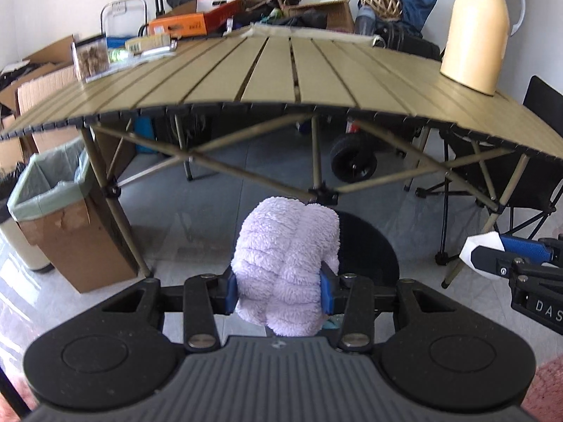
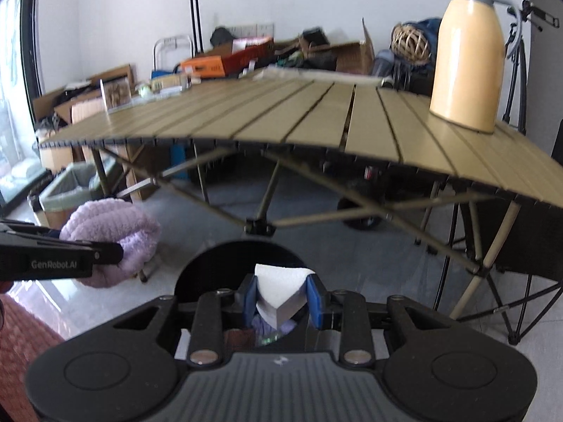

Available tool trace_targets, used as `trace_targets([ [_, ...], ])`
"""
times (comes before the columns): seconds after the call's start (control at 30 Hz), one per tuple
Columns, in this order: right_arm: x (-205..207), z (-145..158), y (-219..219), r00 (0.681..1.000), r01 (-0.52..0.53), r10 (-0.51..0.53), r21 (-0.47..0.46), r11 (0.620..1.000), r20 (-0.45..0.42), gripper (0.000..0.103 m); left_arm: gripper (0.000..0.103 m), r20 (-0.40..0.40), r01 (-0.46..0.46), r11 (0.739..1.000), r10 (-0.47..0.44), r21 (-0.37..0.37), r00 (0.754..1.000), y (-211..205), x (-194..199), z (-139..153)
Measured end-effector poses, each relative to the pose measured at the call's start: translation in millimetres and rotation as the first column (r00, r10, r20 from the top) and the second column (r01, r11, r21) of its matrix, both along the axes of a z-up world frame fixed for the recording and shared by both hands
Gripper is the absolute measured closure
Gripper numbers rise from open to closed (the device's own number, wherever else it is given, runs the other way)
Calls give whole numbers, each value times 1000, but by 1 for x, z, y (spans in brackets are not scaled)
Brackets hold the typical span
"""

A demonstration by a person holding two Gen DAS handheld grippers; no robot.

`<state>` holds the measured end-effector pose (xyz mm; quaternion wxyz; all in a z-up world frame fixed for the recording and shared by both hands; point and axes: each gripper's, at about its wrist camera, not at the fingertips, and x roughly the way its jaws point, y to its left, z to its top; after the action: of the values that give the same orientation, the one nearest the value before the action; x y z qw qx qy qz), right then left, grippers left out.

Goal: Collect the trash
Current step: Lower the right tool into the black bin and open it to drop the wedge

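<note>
Left tongs [image 1: 279, 290] are clamped on a fluffy lilac cloth [image 1: 285, 267], blue pads pressing it from both sides, so jaws are only partway closed w/ the bundle filling the gap. The cloth sticks up above the pads and hangs a bit below them too. In the right wrist view the same cloth sits at the left edge, poking out past the black left tongs.

Right tongs [image 2: 281, 297] are closed on a white folded wedge [image 2: 281, 288], looks like paper or foam, can't tell which. Pads touch both its sides, narrow gap. Both sets are held out in front of the tabletop [image 1: 281, 70], lower than its near edge, over the tiled floor [image 1: 211, 183]. Right under the right tongs there's smth dark and round [image 2: 211, 263], prob a bin or seat, can't tell; bits of lilac and green show beneath the wedge.

The slatted olive tabletop is mostly bare near us. A cream thermos jug [image 1: 475, 31] stands upright at its right end. At the far left corner: a clear box of brown stuff [image 1: 90, 58], a small green thing and a flat packet beside it.

Left of the tabletop, on the floor by its leg, a cardboard box lined w/ a pale green bag [image 1: 45, 190], open at the top. Behind everything, a pile of boxes, an orange carton [image 1: 183, 24] and a wicker ball [image 1: 381, 0] against the wall. Folding chair [image 1: 538, 176] on the right.
</note>
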<state>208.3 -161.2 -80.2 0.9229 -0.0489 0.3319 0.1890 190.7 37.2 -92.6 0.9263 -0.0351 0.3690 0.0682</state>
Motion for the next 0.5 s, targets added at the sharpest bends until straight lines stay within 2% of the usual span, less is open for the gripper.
trace_targets([
  [0.5, 23, -47, 10, 986, 11, -24, -79, 997, -166, 74, 60, -120, -31, 999, 28, -21, 992, 22, 17, -49],
])
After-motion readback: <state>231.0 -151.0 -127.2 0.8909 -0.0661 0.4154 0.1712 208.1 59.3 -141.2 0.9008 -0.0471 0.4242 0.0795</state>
